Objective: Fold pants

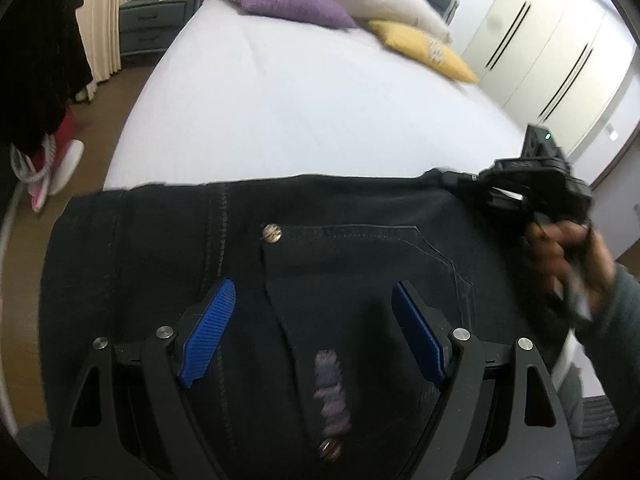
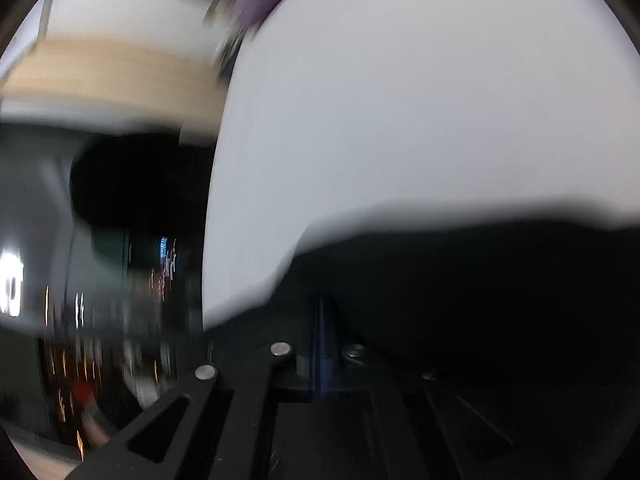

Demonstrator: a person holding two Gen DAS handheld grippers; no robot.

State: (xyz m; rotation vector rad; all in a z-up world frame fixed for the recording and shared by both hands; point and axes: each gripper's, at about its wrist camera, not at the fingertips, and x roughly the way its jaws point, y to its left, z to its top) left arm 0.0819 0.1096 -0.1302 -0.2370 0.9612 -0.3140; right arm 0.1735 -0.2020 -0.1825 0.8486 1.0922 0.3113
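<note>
Black pants point(image 1: 320, 264) fill the lower half of the left wrist view, lying on the white bed point(image 1: 300, 112) w/ a back pocket and rivets facing up. Left gripper point(image 1: 312, 316) sits over the pocket, blue pads point(image 1: 208, 328) spread wide, jaws released, nothing between them. Right gripper point(image 1: 516, 188) at mid-right edge of frame pinches the pants' far corner; a hand point(image 1: 568, 252) holds it. Right wrist view is blurred: dark cloth point(image 2: 480, 300) at lower right, jaws clenched together on it. Purple pillow point(image 1: 288, 2) and yellow pillow point(image 1: 424, 48) at top.

A home bedroom: bed point(image 1: 280, 112), pillows point(image 1: 288, 2), nightstand point(image 1: 154, 26), white wardrobe point(image 1: 552, 48).
</note>
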